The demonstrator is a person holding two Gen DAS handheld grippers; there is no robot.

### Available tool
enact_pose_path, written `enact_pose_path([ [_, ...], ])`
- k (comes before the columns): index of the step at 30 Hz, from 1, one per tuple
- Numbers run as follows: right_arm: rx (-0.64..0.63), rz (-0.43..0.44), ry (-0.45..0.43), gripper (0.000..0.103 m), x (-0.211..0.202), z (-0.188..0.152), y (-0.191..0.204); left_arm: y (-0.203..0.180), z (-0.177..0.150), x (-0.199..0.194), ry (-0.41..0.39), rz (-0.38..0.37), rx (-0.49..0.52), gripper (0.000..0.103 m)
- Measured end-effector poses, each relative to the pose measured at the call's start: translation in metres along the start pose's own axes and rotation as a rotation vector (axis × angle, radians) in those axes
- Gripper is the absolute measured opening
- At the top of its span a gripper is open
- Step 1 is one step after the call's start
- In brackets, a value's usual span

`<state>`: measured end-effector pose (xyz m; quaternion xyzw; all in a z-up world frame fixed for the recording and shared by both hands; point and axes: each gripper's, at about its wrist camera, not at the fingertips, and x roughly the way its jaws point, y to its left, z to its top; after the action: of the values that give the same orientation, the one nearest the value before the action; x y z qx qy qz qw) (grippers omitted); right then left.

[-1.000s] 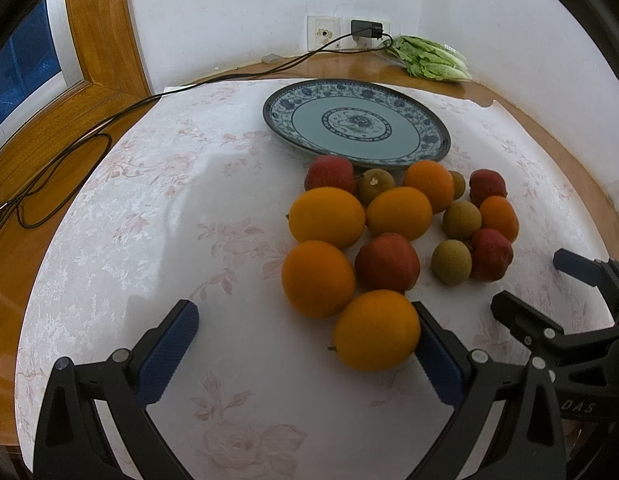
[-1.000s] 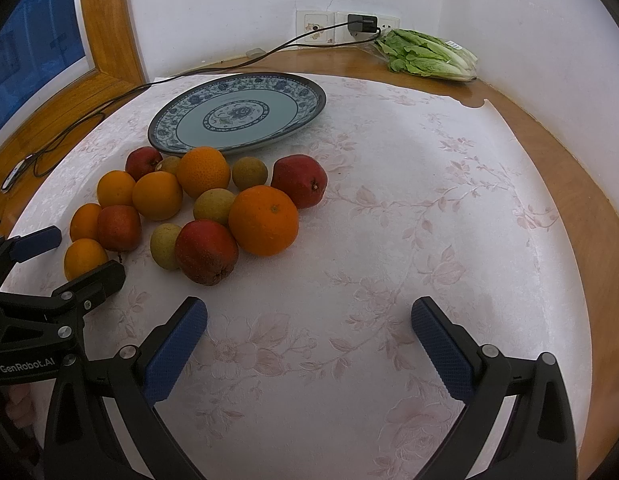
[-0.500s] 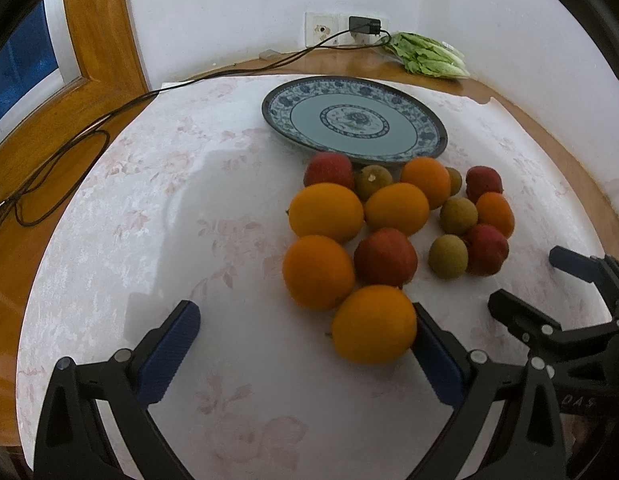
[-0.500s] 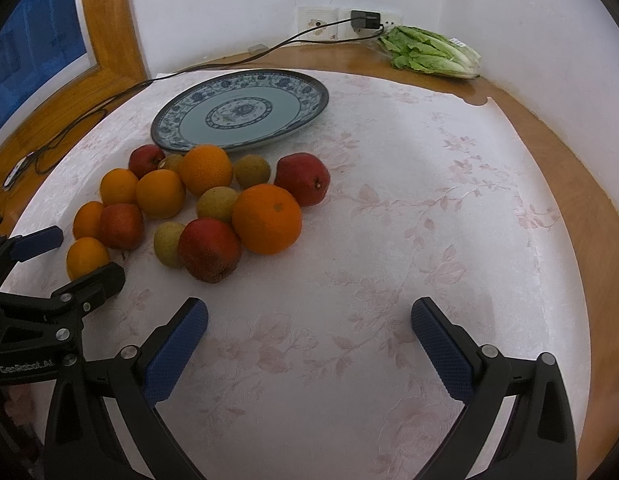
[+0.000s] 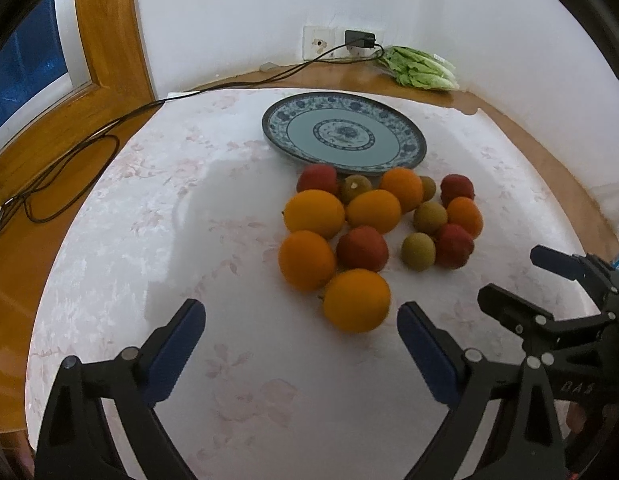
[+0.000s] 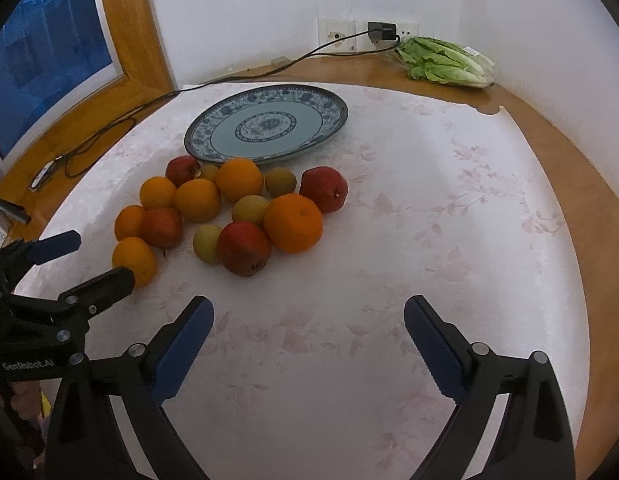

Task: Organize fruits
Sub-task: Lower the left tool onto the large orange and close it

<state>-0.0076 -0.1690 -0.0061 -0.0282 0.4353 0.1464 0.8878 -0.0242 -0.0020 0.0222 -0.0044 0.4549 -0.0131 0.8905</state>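
A pile of oranges, red fruits and small green-brown fruits lies on the tablecloth just in front of an empty blue-patterned plate. My left gripper is wide, its jaws closing. The nearest orange lies at the tips, close to the right finger, and neither pad touches it. My right gripper hovers right of the pile, its jaws closing too, with only cloth between them. A red fruit is the nearest piece to it.
The round table has a pale flowered cloth with a wooden rim showing around it. Lettuce lies at the back right by a wall socket. A black cable runs left along the wooden window sill.
Both pairs of fingers have drawn slightly inward. In the right wrist view the pile and plate have shifted a little to the right. No fruit has moved on the cloth.
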Motion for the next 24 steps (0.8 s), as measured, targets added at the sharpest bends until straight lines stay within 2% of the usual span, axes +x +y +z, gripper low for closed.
enact_pose_path([
  [5,0.001,0.016,-0.004,0.094,-0.004,0.000,-0.003,-0.005,-0.001,0.000,0.015,-0.025,-0.012,0.085],
  [9,0.006,0.037,-0.010,0.094,-0.006,-0.001,-0.004,-0.008,-0.002,0.002,0.025,-0.053,-0.021,0.065],
  [11,0.005,0.044,-0.014,0.094,-0.007,-0.001,-0.004,-0.010,-0.001,0.004,0.033,-0.075,-0.025,0.060],
  [16,0.008,0.060,-0.012,0.093,-0.006,-0.001,-0.004,-0.014,0.000,0.007,0.032,-0.094,-0.027,0.058],
  [18,0.010,0.063,-0.010,0.093,-0.005,-0.002,-0.004,-0.015,0.001,0.008,0.035,-0.102,-0.030,0.048],
  [21,0.016,0.067,-0.007,0.093,-0.004,-0.002,-0.005,-0.013,0.001,0.010,0.038,-0.095,-0.035,0.041],
  [24,0.021,0.068,-0.005,0.093,-0.004,-0.001,-0.004,-0.009,0.001,0.010,0.040,-0.113,-0.048,0.041],
])
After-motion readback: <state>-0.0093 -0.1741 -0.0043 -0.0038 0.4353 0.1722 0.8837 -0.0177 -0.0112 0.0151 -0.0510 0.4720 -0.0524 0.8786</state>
